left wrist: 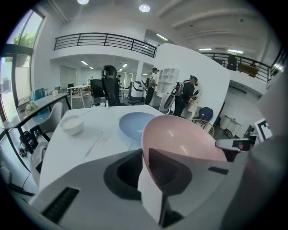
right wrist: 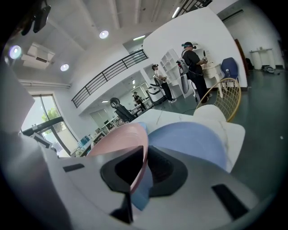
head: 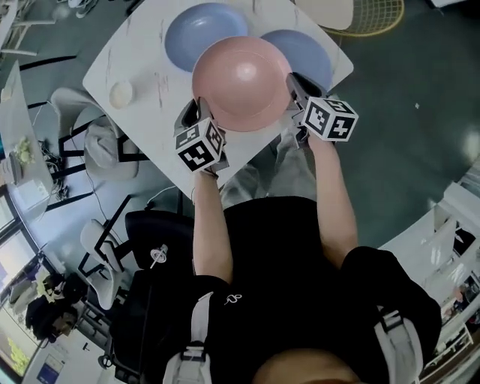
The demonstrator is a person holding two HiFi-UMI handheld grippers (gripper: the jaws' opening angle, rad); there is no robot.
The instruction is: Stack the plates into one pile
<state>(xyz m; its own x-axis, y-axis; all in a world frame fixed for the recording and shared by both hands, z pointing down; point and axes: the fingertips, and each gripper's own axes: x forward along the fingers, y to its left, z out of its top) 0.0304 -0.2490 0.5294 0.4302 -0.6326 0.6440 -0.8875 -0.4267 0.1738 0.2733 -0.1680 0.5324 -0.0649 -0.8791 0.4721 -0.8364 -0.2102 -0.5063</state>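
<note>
A pink plate (head: 240,79) hangs level over the white table (head: 142,52), held at both sides. My left gripper (head: 196,105) is shut on its left rim, and my right gripper (head: 294,82) is shut on its right rim. In the left gripper view the pink plate (left wrist: 180,134) has its rim pinched between the jaws of the left gripper (left wrist: 145,155). In the right gripper view the thin pink rim (right wrist: 119,137) runs between the jaws of the right gripper (right wrist: 143,161). Two blue plates lie flat on the table, one at the back left (head: 202,30) and one at the right (head: 307,52), both partly covered by the pink one.
A small white bowl (head: 121,94) stands near the table's left edge. A wicker chair (head: 375,22) sits beyond the far right corner. Office chairs and desks (head: 97,142) crowd the floor to the left. People stand far off by a white wall (left wrist: 189,90).
</note>
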